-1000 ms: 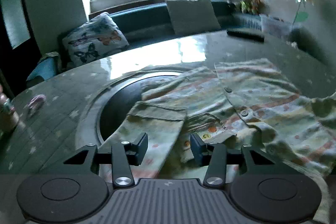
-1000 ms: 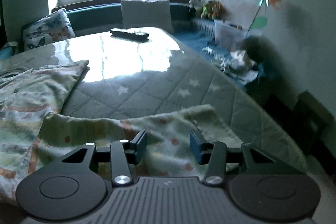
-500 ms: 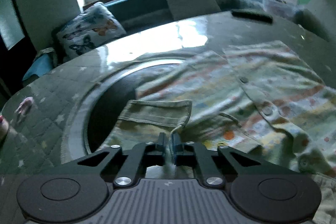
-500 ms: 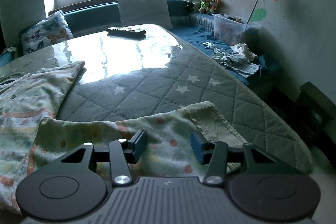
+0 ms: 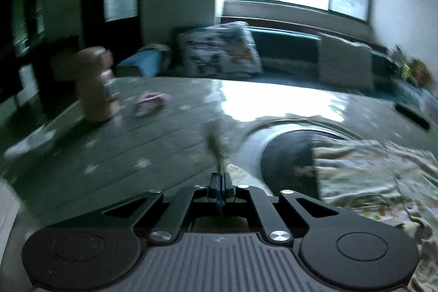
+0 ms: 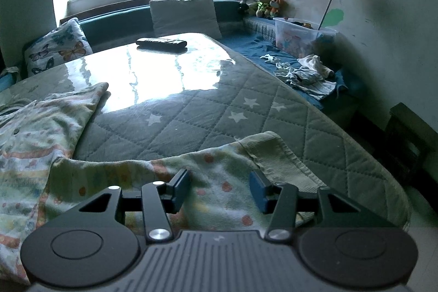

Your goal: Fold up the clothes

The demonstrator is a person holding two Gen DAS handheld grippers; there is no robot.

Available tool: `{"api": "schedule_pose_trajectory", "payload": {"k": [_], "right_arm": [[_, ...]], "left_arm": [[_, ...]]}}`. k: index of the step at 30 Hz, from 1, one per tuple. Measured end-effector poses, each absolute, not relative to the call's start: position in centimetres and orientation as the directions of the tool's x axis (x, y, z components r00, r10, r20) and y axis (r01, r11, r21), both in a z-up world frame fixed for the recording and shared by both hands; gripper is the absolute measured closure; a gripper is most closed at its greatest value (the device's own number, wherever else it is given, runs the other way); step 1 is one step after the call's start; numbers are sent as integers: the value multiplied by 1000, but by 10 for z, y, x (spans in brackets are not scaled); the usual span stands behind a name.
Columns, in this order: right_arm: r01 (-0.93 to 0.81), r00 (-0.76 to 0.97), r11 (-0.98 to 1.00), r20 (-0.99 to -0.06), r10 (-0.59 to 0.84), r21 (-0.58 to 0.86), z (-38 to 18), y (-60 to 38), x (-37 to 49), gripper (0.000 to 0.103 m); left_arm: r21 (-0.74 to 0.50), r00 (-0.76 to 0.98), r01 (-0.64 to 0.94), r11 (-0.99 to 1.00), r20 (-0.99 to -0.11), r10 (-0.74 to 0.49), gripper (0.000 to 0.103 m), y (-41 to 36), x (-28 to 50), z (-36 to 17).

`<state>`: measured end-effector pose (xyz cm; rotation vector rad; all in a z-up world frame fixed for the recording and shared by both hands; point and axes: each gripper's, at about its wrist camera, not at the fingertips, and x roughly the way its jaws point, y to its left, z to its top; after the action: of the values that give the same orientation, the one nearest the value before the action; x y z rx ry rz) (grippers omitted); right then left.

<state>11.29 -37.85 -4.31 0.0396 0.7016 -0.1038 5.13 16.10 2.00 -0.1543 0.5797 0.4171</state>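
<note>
**Sleeve edge pinched by left tool; right tool parted over other sleeve**

The left tool [image 5: 220, 178] is seen fully closed, a thin strip of fabric caught between its jaws (view heavily blurred). The rest of the patterned garment [image 5: 366, 177] lies to the right of that tool on the quilted desk [image 5: 153, 149]. The right tool [image 6: 220, 189] is held with jaws apart above the garment's near sleeve [image 6: 219, 168], nothing being pressed. A remote control [image 6: 161, 42] lies far beyond that sleeve.
</note>
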Motion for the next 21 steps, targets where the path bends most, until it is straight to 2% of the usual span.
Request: {"api": "schedule_pose_trajectory", "payload": {"k": [10,21], "right_arm": [[103,764,994,-641,-69,17,-44,-370,110,53],[26,781,999,-624,-1,31,-47,-351,117,51]], "left_arm": [[-106,690,-579,809,-592,416,102,199,-10,-3],[-50,622,-653,756,-605,497,102,208,-36,-12]]}}
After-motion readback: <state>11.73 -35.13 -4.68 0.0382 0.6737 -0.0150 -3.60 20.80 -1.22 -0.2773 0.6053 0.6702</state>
